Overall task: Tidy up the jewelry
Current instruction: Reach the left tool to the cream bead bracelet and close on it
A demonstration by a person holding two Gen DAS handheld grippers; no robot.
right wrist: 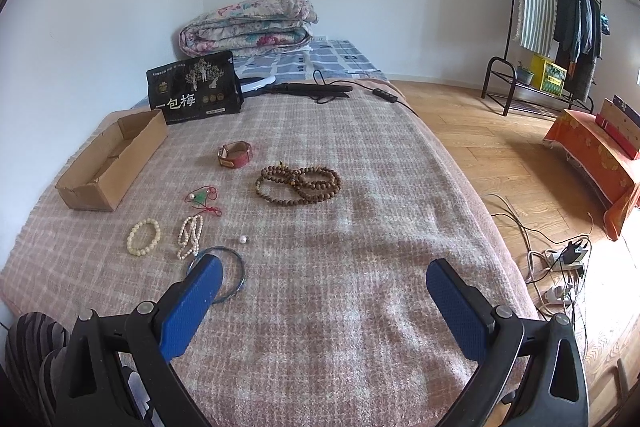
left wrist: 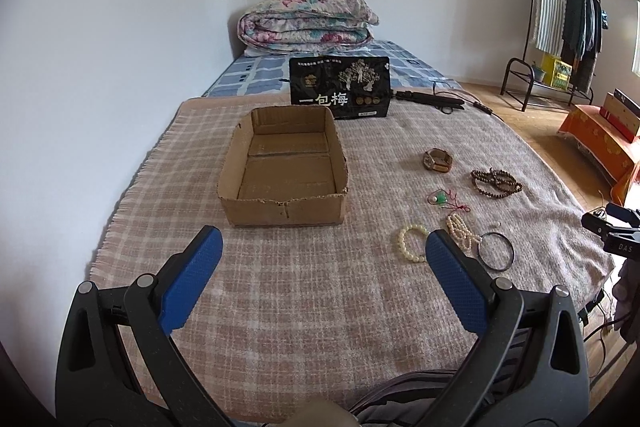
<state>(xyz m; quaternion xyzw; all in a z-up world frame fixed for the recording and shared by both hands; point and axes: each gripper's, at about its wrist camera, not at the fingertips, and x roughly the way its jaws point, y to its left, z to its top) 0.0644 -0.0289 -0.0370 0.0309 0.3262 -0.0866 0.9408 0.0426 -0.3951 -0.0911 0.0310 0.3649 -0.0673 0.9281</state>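
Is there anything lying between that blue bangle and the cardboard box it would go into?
Yes. The pearl strand and cream bead bracelet lie between the blue bangle and the cardboard box; lifting over them avoids both.

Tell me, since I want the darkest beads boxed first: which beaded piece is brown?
The long brown bead strand, coiled farthest right; the bracelet and pearl strand are cream.

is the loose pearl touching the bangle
Apart. The right wrist view shows the pearl lying beyond the bangle, with a strip of blanket plainly visible between them.
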